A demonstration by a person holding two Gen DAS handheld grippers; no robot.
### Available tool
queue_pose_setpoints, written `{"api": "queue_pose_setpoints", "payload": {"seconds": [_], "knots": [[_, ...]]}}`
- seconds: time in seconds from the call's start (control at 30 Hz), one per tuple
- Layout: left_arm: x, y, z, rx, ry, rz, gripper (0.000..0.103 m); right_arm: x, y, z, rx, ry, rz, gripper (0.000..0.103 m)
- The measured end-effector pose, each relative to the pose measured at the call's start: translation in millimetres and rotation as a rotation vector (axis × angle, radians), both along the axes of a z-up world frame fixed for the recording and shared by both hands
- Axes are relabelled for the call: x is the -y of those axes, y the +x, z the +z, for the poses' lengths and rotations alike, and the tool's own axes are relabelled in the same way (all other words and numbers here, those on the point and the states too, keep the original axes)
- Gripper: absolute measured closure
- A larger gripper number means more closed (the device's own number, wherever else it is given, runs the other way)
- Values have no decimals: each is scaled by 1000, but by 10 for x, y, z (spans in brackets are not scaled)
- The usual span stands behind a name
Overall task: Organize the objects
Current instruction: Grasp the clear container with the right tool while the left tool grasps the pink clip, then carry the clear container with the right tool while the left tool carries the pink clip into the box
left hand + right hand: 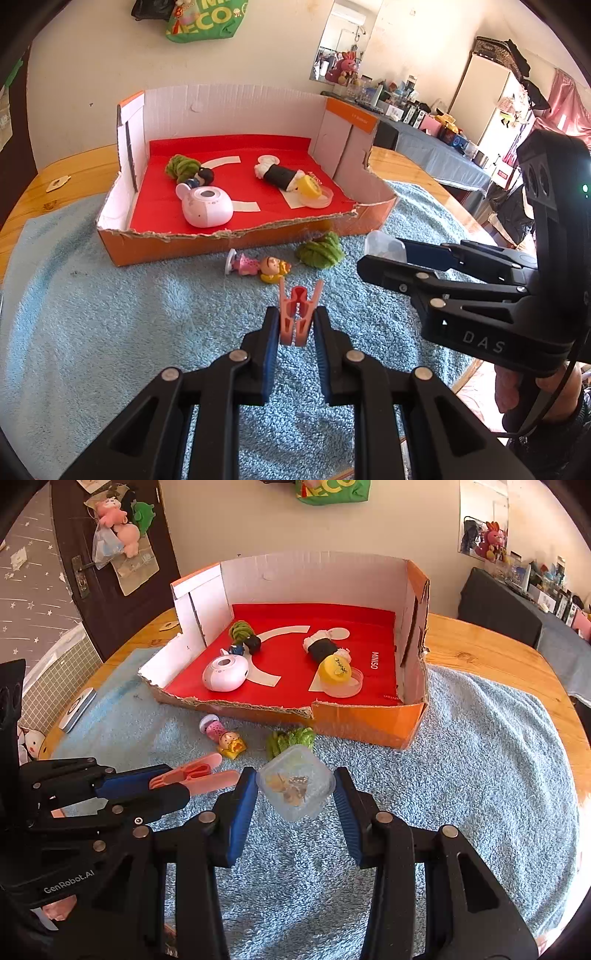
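Just ahead, bare towel (110, 332) before box's torn rim (229, 233).

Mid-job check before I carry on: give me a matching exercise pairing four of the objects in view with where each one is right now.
Things:
1. pink plastic clothes peg
2. small clear plastic container
3. white rounded gadget
4. little doll in a pink dress

Places:
A. lying on the blue towel in front of the box
B. clamped in the left gripper
C. inside the orange cardboard box, on its red floor
D. held between the right gripper fingers

Pairs: 1-B, 2-D, 3-C, 4-A
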State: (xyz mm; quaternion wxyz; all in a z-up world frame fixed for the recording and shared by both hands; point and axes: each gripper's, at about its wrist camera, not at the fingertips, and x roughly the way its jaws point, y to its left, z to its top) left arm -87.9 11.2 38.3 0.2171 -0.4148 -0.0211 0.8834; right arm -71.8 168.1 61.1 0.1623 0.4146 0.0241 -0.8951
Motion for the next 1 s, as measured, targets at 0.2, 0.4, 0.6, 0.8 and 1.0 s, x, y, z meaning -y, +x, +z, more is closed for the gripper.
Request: {"api": "queue_pose_setpoints", "payload": {"seconds": [0.2, 0.4, 0.6, 0.8, 1.0], "knots": [[42, 66, 104, -22, 12, 1, 84, 32, 53, 93, -19, -3, 11, 62], [116, 75, 219, -46, 25, 16, 84, 61, 77, 162, -27, -16, 22, 62], [166, 29, 299, -64, 32, 29, 84, 96, 68, 232, -42, -17, 30, 62], [191, -53, 370, -80, 35, 35, 84, 120, 19, 288, -53, -18, 34, 62], [216, -169, 421, -86, 35, 47, 84, 137, -57, 319, -56, -16, 39, 62]]}}
